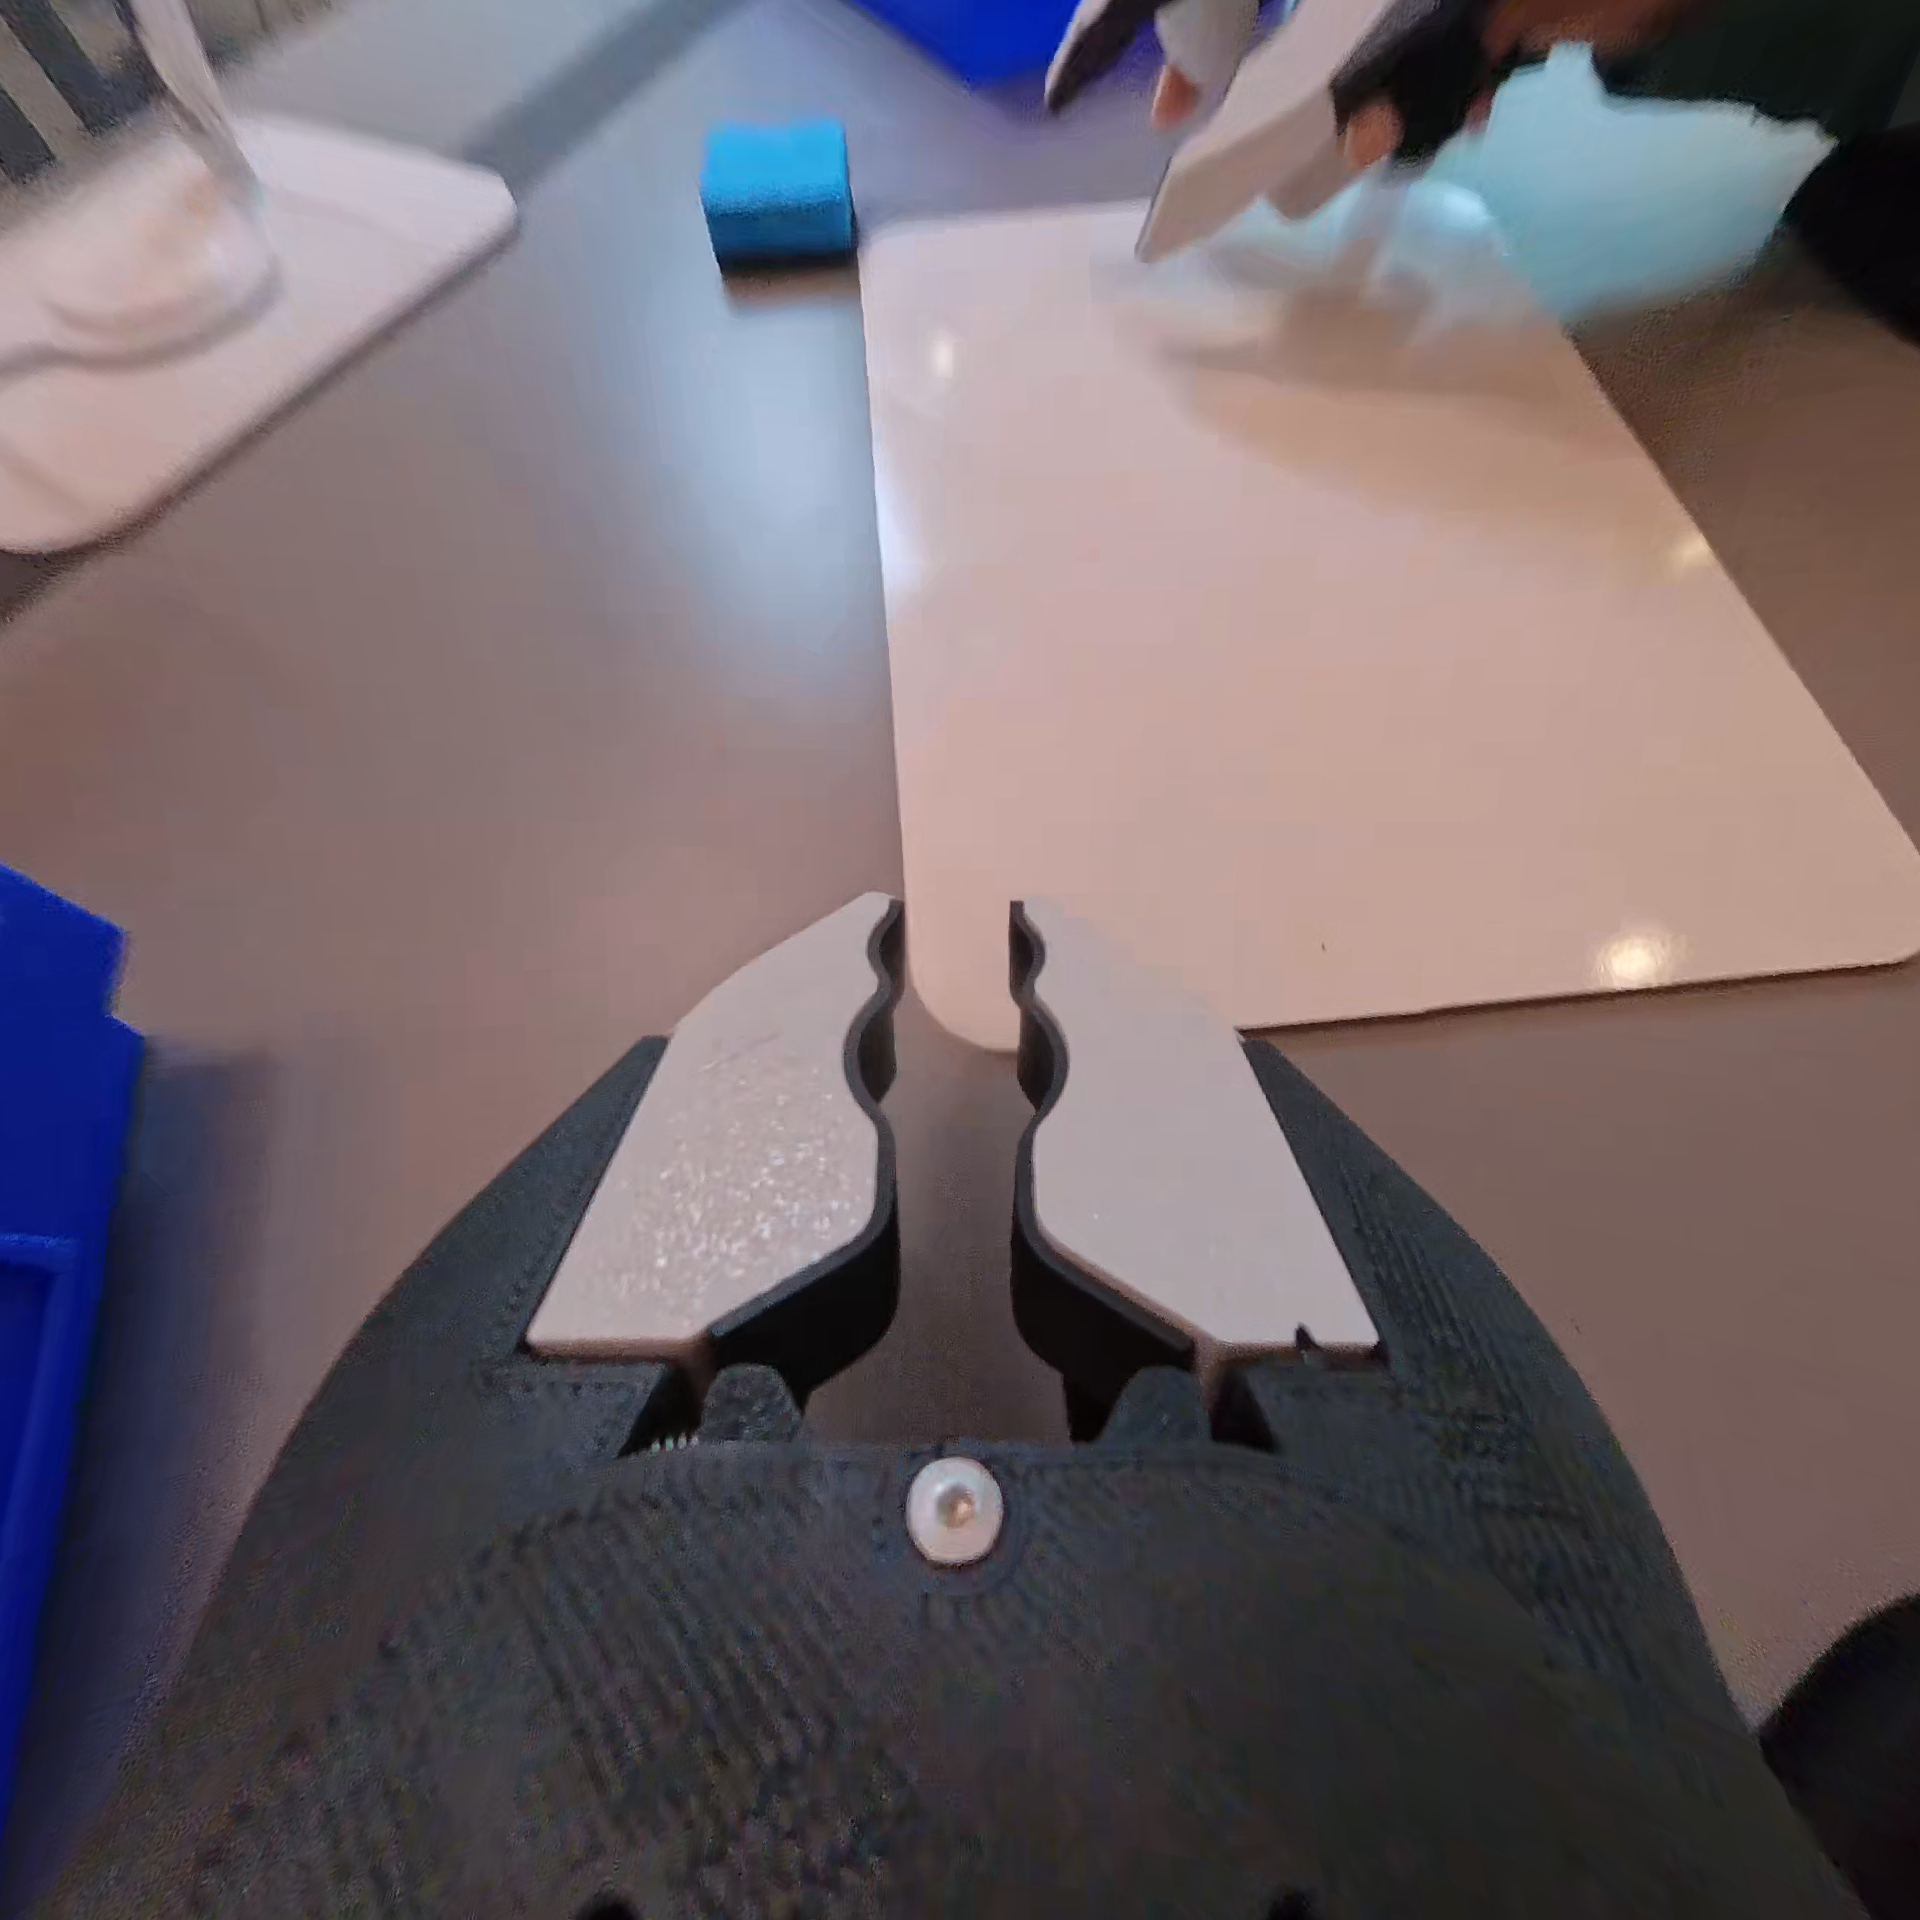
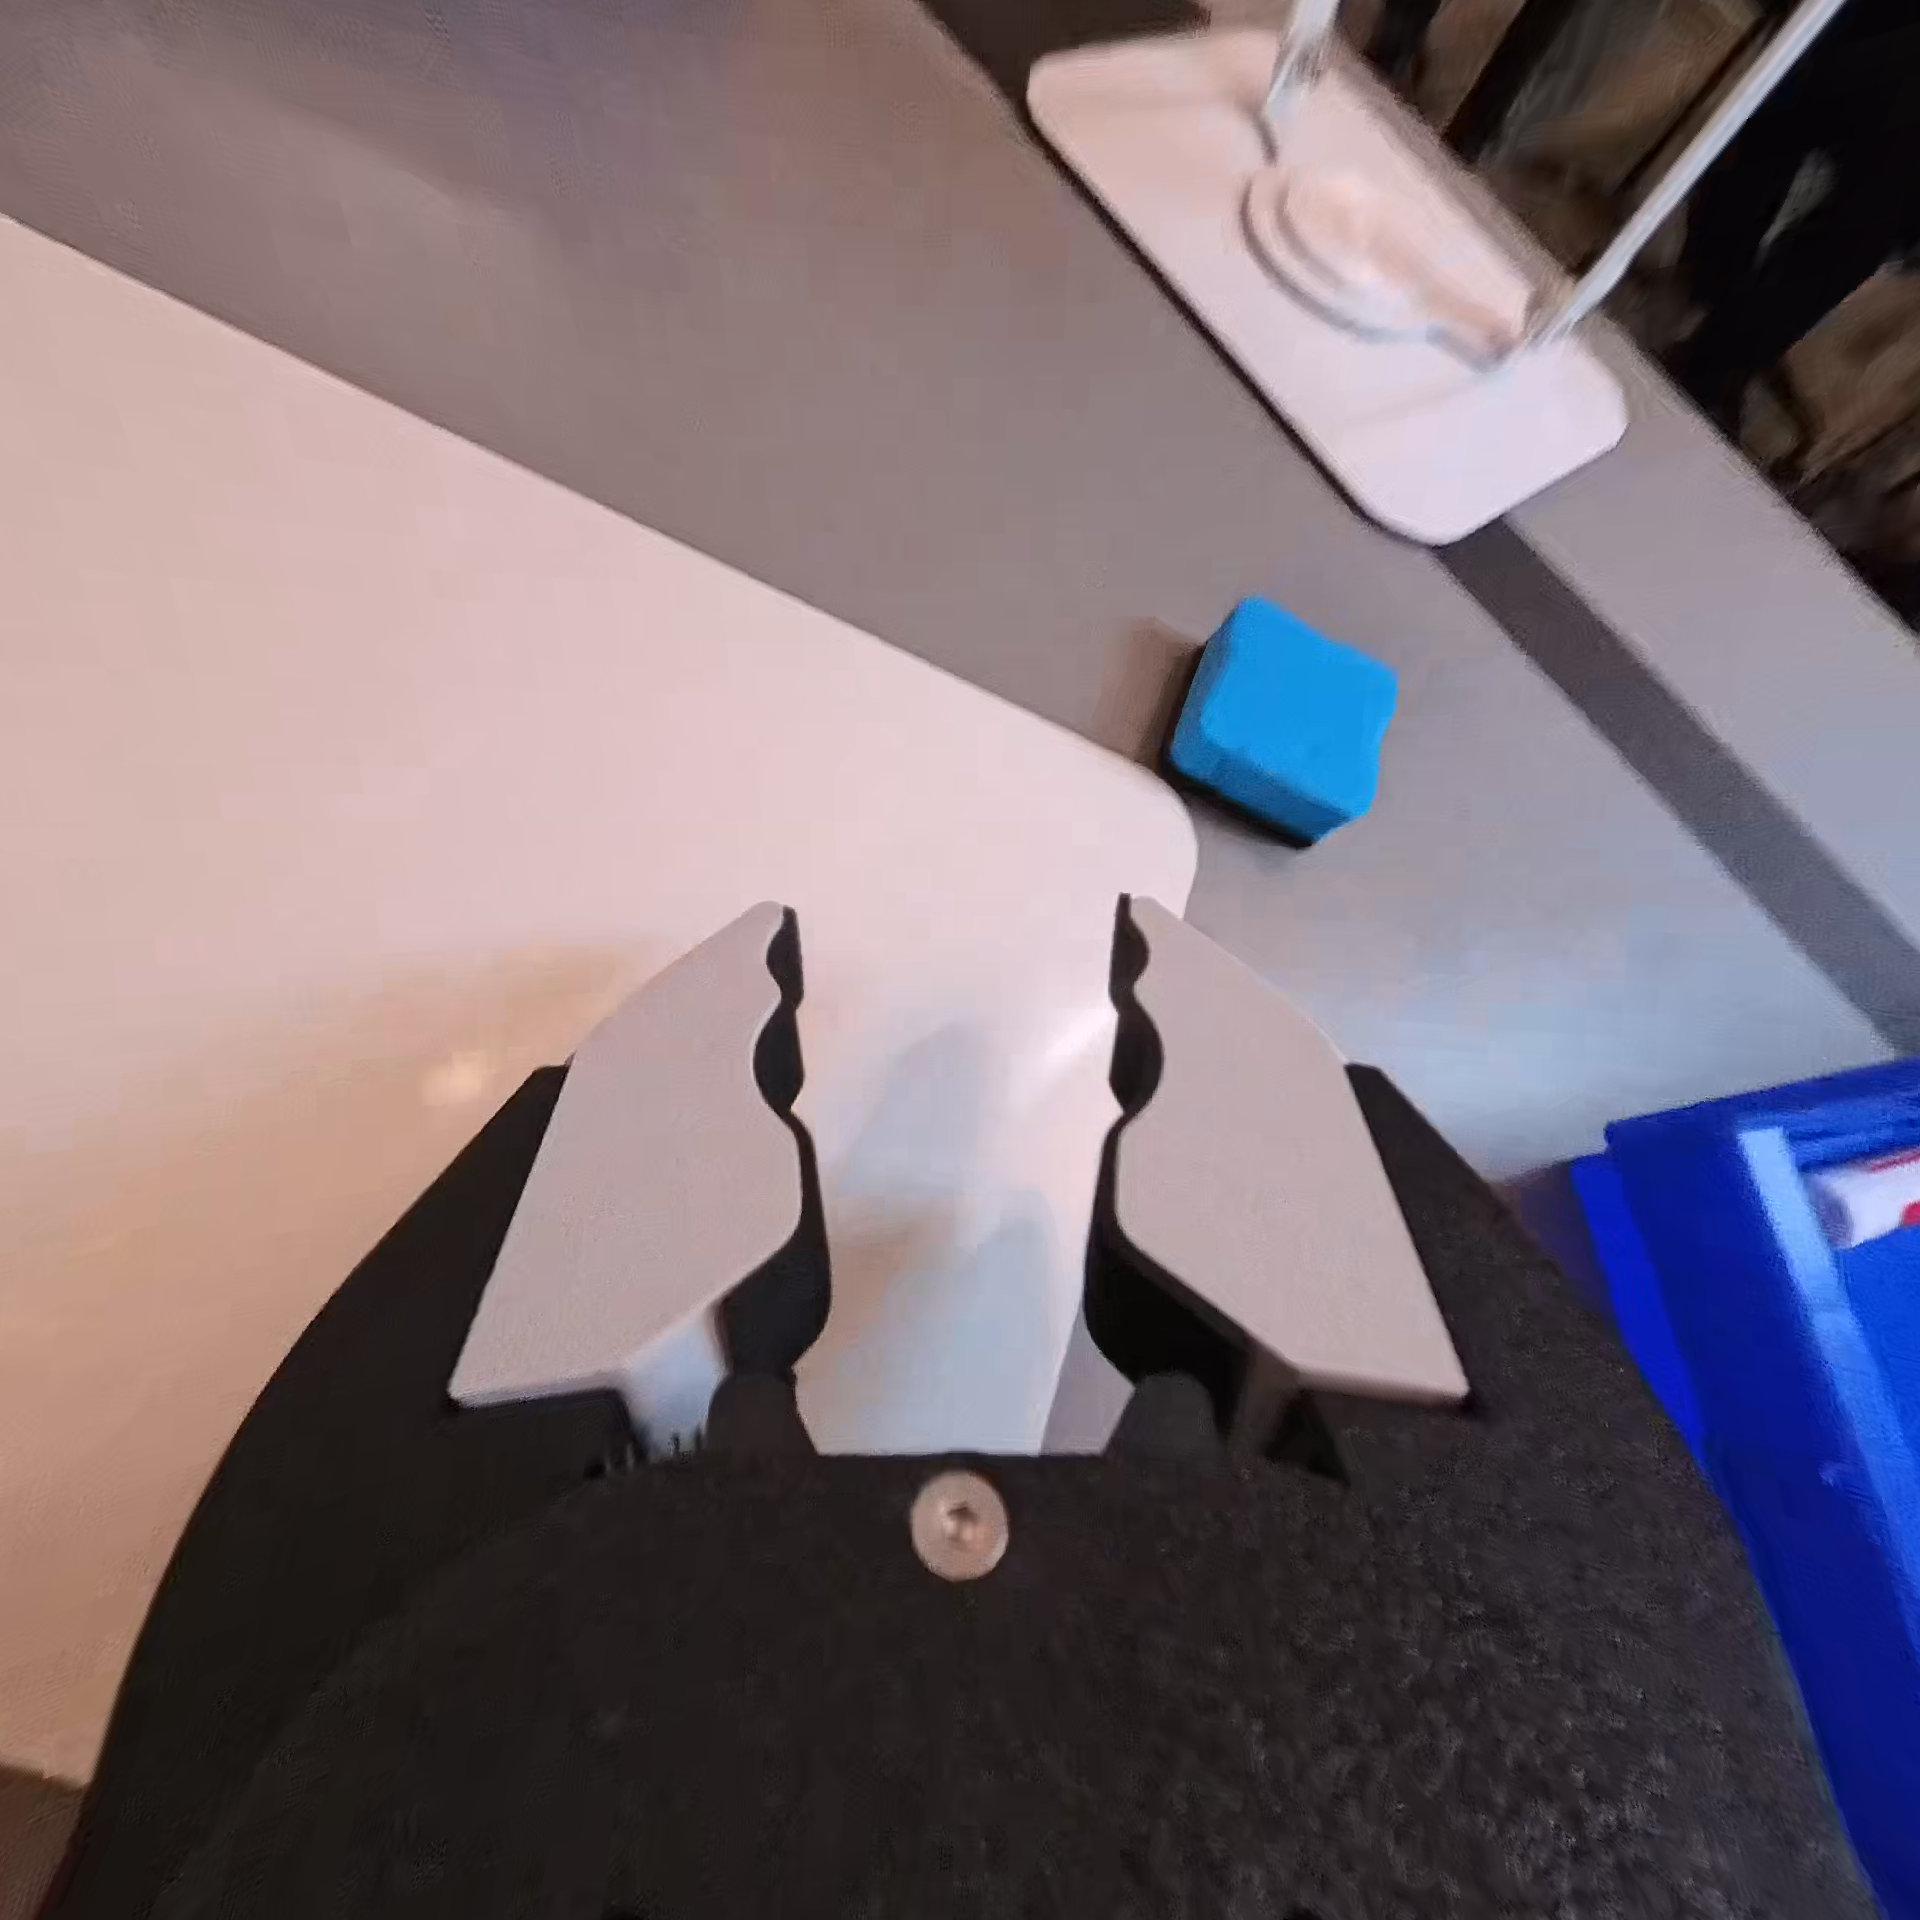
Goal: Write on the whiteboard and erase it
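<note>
Left gripper (image 1: 956, 914): jaws narrowly parted, nothing between pads, low over near corner of flat white rounded-corner whiteboard (image 1: 1299, 644), lower centre of frame. Right gripper (image 2: 956, 920): jaws spread wide, bare, above board corner (image 2: 520, 675); also visible blurred, upper right in left wrist view (image 1: 1195, 156). Board surface looks blank, lies on brown-grey table (image 1: 520, 675). Small blue block eraser (image 1: 779, 192) on table just beyond board's far corner, top centre; not touching either gripper. Blue plastic bin (image 2: 1787, 1403) at right edge.
</note>
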Demonstrator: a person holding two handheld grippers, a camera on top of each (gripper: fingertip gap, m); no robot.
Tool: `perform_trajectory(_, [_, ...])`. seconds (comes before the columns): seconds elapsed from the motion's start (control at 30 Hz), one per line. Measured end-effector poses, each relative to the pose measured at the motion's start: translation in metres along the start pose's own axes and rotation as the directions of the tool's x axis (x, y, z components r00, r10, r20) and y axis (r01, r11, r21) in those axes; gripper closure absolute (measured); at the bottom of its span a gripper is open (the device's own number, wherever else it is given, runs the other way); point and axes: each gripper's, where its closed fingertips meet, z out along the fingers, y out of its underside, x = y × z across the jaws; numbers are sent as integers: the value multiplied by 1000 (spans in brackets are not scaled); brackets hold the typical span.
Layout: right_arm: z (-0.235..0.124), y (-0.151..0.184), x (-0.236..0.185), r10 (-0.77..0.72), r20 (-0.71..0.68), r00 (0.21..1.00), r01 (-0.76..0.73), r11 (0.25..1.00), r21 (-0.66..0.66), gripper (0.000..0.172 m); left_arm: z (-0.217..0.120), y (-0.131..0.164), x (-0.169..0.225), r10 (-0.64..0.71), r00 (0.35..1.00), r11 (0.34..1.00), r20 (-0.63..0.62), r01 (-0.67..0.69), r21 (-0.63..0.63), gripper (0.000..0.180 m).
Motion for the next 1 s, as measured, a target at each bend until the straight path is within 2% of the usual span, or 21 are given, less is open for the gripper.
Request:
perform_trajectory(0.13, [-11, -37, -6, -86, -93, 992, 106, 965, 241, 110, -13, -26, -14, 69, 988, 983, 137, -90, 158, 167])
perform_trajectory(0.23, [-28, -58, -10, 10, -78, 997, 25, 900, 435, 121, -23, -35, -27, 78, 968, 965, 238, -134, 226, 169])
perform_trajectory(0.33, [-41, -64, 1, 151, -35, 988, -109, 837, 536, 128, -36, -43, -40, 31, 952, 944, 303, -128, 303, 173])
perform_trajectory(0.43, [-52, -61, 23, 270, -38, 962, -197, 785, 587, 134, -53, -50, -55, -55, 929, 922, 366, -93, 375, 176])
perform_trajectory(0.53, [-56, -54, 34, 333, -39, 942, -245, 764, 597, 137, -76, -49, -79, -136, 873, 919, 469, -66, 389, 180])
perform_trajectory(0.7, [-54, -55, 32, 320, -40, 947, -236, 774, 588, 141, -137, -62, -108, -267, 780, 844, 566, -94, 528, 180])
perform_trajectory(0.77, [-59, -59, 28, 298, -43, 954, -213, 770, 602, 141, -148, -60, -115, -294, 765, 823, 573, -102, 559, 180])
perform_trajectory(0.83, [-63, -62, 26, 287, -46, 957, -199, 761, 617, 141, -145, -53, -119, -273, 761, 839, 588, -111, 532, 180])
perform_trajectory(0.93, [-66, -62, 28, 281, -69, 957, -179, 764, 620, 139, -119, -34, -124, -128, 758, 934, 639, -124, 335, 173])
perform_trajectory(1.0, [-68, -61, 32, 280, -92, 956, -166, 767, 619, 139, -98, -14, -129, -50, 757, 981, 651, -86, 175, 144])
